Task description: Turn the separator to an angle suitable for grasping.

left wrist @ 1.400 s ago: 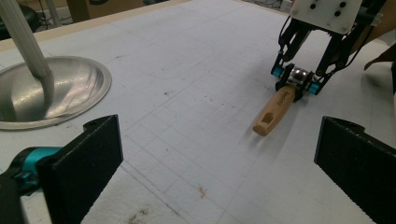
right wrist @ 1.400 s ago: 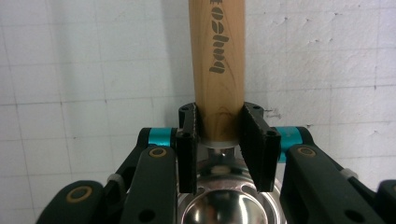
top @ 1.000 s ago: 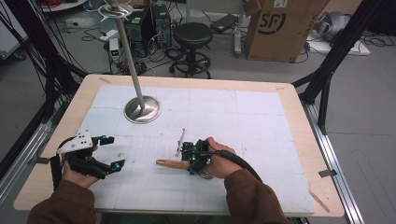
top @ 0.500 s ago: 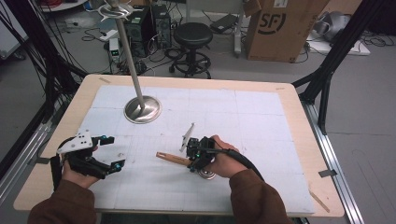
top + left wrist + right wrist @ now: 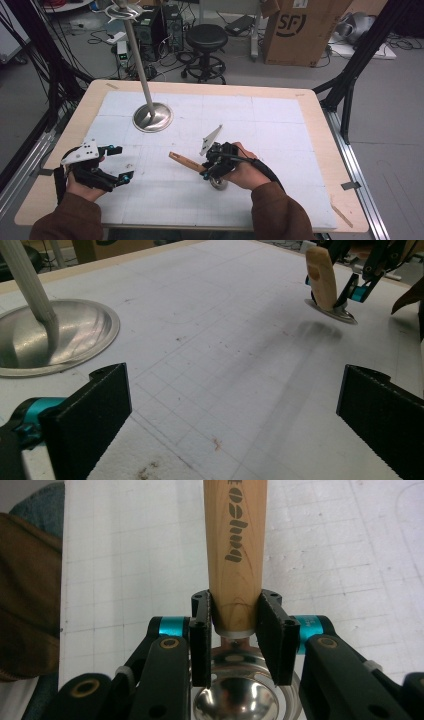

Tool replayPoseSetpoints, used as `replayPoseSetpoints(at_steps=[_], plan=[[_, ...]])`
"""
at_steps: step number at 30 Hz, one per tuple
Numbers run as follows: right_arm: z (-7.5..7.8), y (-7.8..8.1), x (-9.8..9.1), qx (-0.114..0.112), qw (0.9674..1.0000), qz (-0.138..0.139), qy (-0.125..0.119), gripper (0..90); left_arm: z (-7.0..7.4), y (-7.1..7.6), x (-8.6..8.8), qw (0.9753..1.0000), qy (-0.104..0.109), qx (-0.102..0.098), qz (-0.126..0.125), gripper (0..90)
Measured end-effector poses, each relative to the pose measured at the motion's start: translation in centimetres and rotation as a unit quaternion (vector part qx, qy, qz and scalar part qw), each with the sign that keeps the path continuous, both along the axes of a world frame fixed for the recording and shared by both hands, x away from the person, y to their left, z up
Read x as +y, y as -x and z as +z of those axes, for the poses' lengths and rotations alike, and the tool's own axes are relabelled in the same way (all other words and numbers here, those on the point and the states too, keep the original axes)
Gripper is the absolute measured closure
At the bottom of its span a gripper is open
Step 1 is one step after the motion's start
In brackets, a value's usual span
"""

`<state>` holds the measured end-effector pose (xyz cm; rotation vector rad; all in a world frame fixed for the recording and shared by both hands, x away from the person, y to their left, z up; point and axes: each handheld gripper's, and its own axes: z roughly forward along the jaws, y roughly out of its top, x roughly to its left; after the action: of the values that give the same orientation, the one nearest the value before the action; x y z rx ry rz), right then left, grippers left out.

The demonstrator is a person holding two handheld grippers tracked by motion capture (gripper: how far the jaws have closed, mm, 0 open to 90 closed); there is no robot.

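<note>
Across the white gridded table [image 5: 280, 120] with its steel stand base [image 5: 152, 117], I see my right tongs [image 5: 234, 630] clamped on the wooden handle of a metal ladle [image 5: 186, 161], lifted near the middle of the table, while my left tongs [image 5: 235, 410] rest wide open, holding nothing.

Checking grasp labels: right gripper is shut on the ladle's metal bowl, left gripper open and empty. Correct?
Not quite. The right gripper is shut on the ladle's wooden handle, just above the metal bowl, as the right gripper view shows. The left gripper is open and empty, as stated.
</note>
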<state>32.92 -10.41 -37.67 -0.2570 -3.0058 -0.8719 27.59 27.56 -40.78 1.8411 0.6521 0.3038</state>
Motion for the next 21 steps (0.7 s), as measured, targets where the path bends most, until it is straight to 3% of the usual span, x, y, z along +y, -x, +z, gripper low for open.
replayPoseSetpoints(at_steps=[5,9,10,11,12,21], plan=[[0.6,0.1,-0.6,-0.006,0.9998,-0.002,-0.021,68.9,0.0,0.0,0.0,1.0000,0.001,0.000,-0.001,1.6],[1.3,0.2,-1.3,-0.008,0.9987,-0.003,-0.050,68.9,0.1,0.0,0.0,1.0000,0.005,0.000,-0.002,1.6],[1.7,0.4,-1.7,-0.011,0.9976,-0.004,-0.069,68.9,0.1,0.0,0.0,1.0000,0.006,0.000,-0.002,1.6],[1.7,0.4,-1.7,-0.011,0.9976,-0.004,-0.069,68.9,0.1,0.0,0.0,1.0000,0.007,0.000,-0.003,1.6],[1.9,0.6,-2.1,-0.016,0.9956,-0.004,-0.092,68.9,0.1,0.1,-0.1,1.0000,0.008,0.000,-0.003,1.6],[2.3,1.7,-4.2,-0.032,0.9883,-0.010,-0.149,68.9,0.5,0.2,-0.6,0.9999,0.008,-0.005,-0.014,1.6]])
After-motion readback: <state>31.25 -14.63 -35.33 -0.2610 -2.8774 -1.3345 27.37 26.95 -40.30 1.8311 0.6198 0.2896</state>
